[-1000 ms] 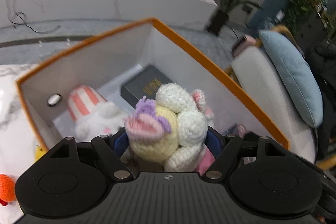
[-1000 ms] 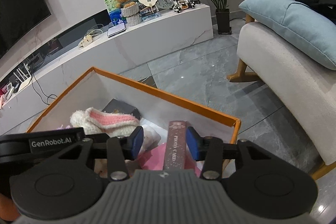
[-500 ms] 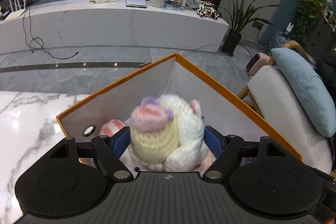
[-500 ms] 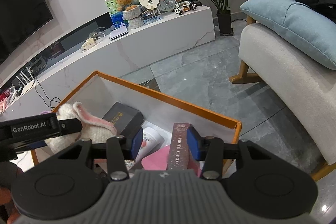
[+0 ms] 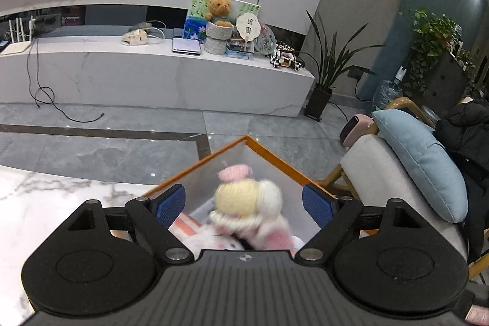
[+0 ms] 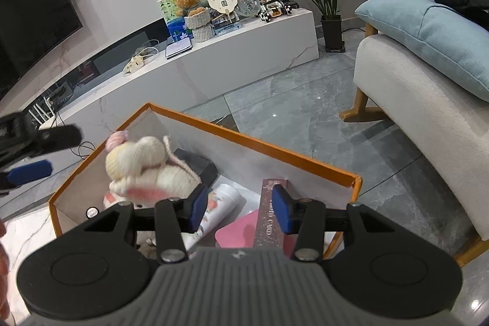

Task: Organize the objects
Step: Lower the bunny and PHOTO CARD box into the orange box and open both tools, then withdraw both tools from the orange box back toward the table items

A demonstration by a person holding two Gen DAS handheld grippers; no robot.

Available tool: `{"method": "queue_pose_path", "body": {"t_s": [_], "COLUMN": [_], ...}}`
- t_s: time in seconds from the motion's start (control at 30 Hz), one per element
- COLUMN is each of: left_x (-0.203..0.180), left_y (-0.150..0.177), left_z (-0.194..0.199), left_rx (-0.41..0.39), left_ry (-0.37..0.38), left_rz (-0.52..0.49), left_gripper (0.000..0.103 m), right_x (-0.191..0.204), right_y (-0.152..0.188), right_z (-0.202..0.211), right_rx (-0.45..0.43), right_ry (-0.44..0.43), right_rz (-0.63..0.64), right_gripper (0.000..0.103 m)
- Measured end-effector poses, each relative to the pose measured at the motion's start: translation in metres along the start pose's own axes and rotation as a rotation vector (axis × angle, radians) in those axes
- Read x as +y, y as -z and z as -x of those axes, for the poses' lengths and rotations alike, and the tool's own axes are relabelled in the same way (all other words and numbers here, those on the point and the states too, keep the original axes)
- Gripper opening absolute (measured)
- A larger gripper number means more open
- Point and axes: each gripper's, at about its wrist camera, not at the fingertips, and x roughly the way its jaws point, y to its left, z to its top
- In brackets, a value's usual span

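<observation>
A second earlier my left tongs point(image 5: 243, 205) had clamped the crocheted toy point(image 6: 146, 165); now they gaped wide and empty, the toy dropped into the orange box point(image 6: 253, 136) at lower centre. My right tongs point(image 6: 239, 210) hung part-open, empty, over a card box point(image 6: 270, 217) reading "CARD".

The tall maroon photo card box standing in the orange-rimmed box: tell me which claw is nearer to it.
Right. The right claw is open, with the tall maroon photo card box between its blue pads. The open left claw is at the orange-rimmed box's far side, by the crocheted toy.
</observation>
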Motion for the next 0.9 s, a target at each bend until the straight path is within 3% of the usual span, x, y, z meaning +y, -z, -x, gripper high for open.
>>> {"method": "queue_pose_path", "body": {"t_s": [0.33, 0.5, 0.9], "left_x": [0.026, 0.04, 0.093], "left_y": [-0.001, 0.005, 0.034], "left_z": [0.032, 0.049, 0.074], "left_rx": [-0.033, -0.035, -0.043], "left_ry": [-0.055, -0.042, -0.093], "left_rz": [-0.006, 0.027, 0.111], "left_gripper": [0.099, 0.099, 0.099], "right_x": [0.014, 0.027, 0.071], "right_y": [0.001, 0.002, 0.017], "right_z": [0.003, 0.009, 0.018], "right_rx": [-0.004, -0.024, -0.064], "right_ry": [-0.028, -0.061, -0.145], "right_rz": [0.0, 0.007, 0.068], "right_gripper": [0.049, 0.051, 0.052]}}
